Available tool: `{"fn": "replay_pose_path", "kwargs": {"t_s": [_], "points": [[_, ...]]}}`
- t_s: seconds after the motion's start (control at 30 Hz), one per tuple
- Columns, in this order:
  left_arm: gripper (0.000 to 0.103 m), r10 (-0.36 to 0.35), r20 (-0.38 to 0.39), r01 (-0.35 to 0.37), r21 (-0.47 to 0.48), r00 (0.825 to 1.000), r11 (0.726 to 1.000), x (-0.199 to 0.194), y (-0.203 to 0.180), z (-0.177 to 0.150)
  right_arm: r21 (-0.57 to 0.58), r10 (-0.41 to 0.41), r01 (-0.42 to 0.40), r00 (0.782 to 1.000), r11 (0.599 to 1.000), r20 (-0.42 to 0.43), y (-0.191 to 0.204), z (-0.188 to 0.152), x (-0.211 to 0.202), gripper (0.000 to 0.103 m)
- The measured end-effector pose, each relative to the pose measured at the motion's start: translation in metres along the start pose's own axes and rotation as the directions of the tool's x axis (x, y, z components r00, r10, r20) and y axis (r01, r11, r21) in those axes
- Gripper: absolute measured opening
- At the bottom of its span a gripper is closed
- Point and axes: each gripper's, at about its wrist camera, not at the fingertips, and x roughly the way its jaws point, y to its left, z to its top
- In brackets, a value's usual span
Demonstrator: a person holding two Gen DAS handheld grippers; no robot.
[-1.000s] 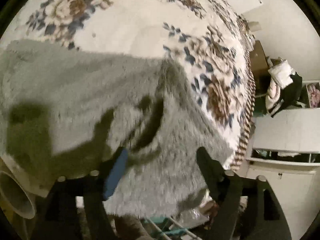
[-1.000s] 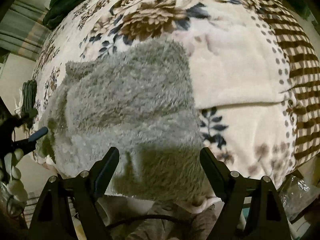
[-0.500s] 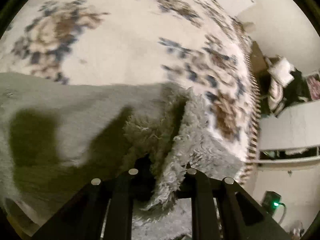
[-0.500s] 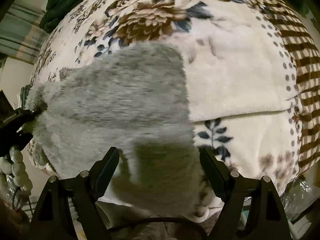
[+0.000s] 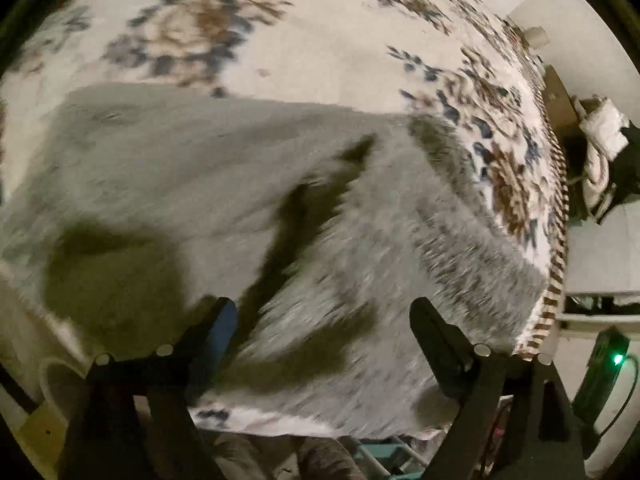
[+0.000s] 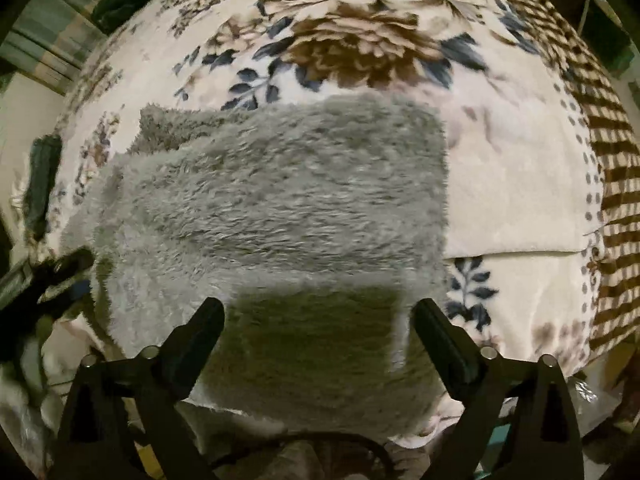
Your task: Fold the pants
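Left wrist view showed the left tongs (image 5: 322, 320) apart above the grey pants (image 5: 224, 184), which lay folded on the blanket (image 6: 516, 200); right tongs (image 6: 318, 320) were apart too.

Bed (image 6: 520, 200) covered by cream floral blanket (image 6: 360, 40) with brown checked border. Lying flat directly on it: fuzzy grey pants (image 6: 280, 208), folded, near the front edge.

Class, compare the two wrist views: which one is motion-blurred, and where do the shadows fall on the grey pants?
Left wrist view: smeared by motion, with dark shadows across the grey pants and blurred floral blanket. Right wrist view: sharper pile, one blocky shadow between the open right gripper fingers; fisheye bulging in both.
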Motion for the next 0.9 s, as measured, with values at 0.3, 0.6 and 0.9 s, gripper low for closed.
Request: {"fn": "replay_pose_path", "kwargs": {"t_s": [0.3, 0.6, 0.9], "points": [[0.088, 0.057, 0.212, 0.061, -0.512, 0.976, 0.857, -0.036, 0.144, -0.032, -0.020, -0.027, 0.027, 1.000, 0.999, -0.003, 0.043, -0.007, 0.007, 0.101], [0.086, -0.085, 0.312, 0.296, -0.725, 0.946, 0.621, 0.022, 0.227, -0.010, -0.085, -0.058, 0.054, 0.997, 0.995, -0.053, 0.062, -0.004, 0.030, 0.101], [0.018, -0.073, 0.436, 0.325, -0.539, 0.897, 0.777, -0.022, 0.181, 0.009, -0.078, -0.046, 0.041, 0.997, 0.996, -0.064, 0.057, -0.001, 0.039, 0.101]]}}
